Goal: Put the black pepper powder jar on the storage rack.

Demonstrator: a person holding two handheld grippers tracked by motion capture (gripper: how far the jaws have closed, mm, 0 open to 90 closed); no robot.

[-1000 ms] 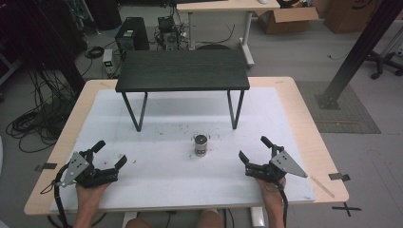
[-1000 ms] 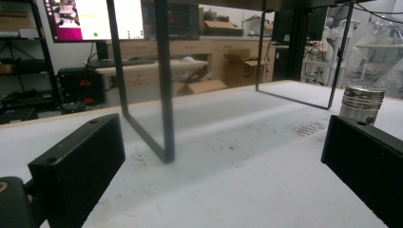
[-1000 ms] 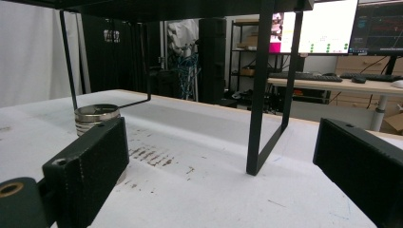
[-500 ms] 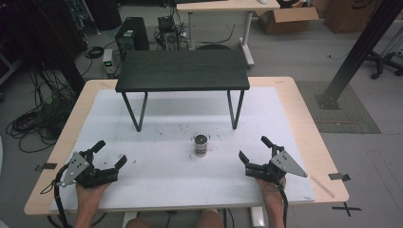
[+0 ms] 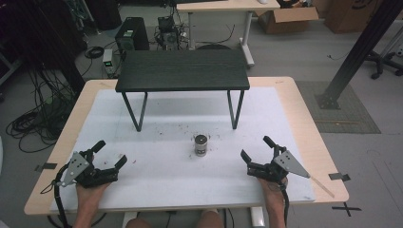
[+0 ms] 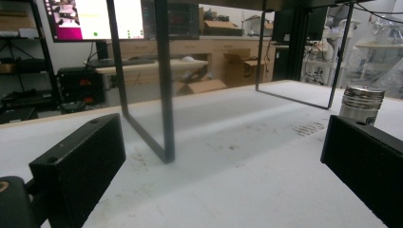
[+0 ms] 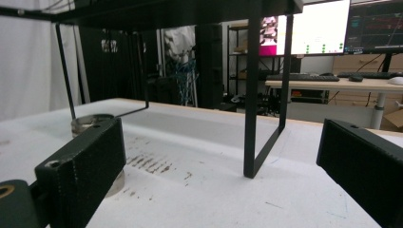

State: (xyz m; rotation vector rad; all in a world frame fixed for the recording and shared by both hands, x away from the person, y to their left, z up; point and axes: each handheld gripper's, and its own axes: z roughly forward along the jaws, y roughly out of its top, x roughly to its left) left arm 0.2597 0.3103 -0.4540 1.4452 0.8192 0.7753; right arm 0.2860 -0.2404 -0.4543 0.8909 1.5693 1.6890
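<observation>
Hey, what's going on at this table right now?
A person sits at a white-topped table with tongs in each hand. The left tongs and right tongs both rest open near the front edge, holding nothing. A small metal shaker stands upright between them, untouched, in front of a low black shelf.

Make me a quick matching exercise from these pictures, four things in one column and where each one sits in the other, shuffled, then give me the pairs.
Things
1. can
2. black stand
3. left tool
4. right tool

Places
A. near edge of the white mat, at the person's left
B. middle of the mat, in front of the stand
C. near edge of the mat, at the person's right
D. far half of the mat, on thin legs

Pairs: 1-B, 2-D, 3-A, 4-C
</observation>
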